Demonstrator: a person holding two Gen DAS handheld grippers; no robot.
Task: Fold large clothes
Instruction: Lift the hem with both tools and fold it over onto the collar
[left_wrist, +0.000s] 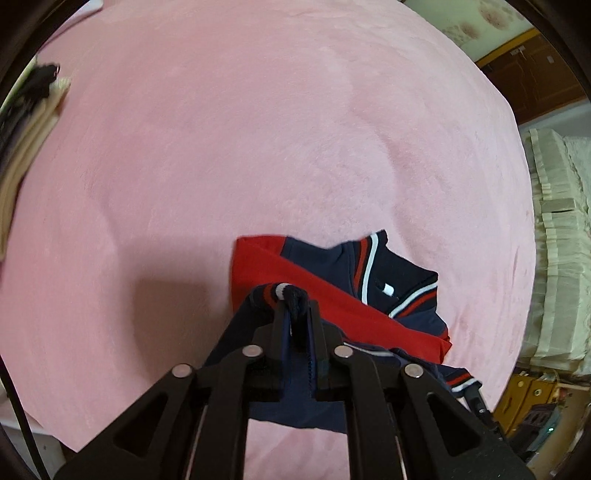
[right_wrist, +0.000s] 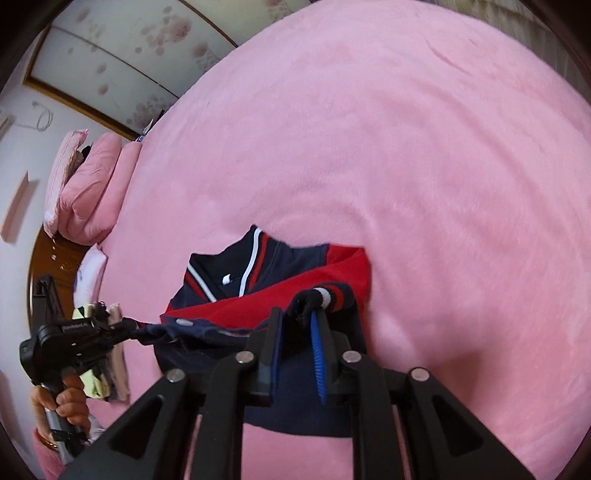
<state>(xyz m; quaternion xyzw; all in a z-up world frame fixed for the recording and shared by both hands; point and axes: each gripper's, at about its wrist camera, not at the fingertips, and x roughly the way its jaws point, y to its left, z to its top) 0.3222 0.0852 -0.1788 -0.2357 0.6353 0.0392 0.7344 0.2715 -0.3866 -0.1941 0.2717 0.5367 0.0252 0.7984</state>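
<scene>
Left wrist view: left gripper (left_wrist: 298, 314), two black fingers, clamped on a striped ribbed cuff of one navy-and-red jacket (left_wrist: 369, 288), which lies partly folded on the pink plush bedspread (left_wrist: 258, 129). Right wrist view: right gripper (right_wrist: 300, 320), blue ridged pads, pinches a second ribbed cuff of the same jacket (right_wrist: 258, 273); two pink pillows (right_wrist: 92, 184) lie at the bed's left edge; the left gripper (right_wrist: 125, 325) grips navy cloth, held in one hand (right_wrist: 62, 402).

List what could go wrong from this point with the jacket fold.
1. Both grips are shallow: the left gripper and right gripper each pinch only a ribbed striped corner of the navy and red jacket, so an edge might slip out.
2. The lifted hem sags between them, so it may land creased.
3. The fuzzy pink blanket could drag the lower layer askew.
</scene>
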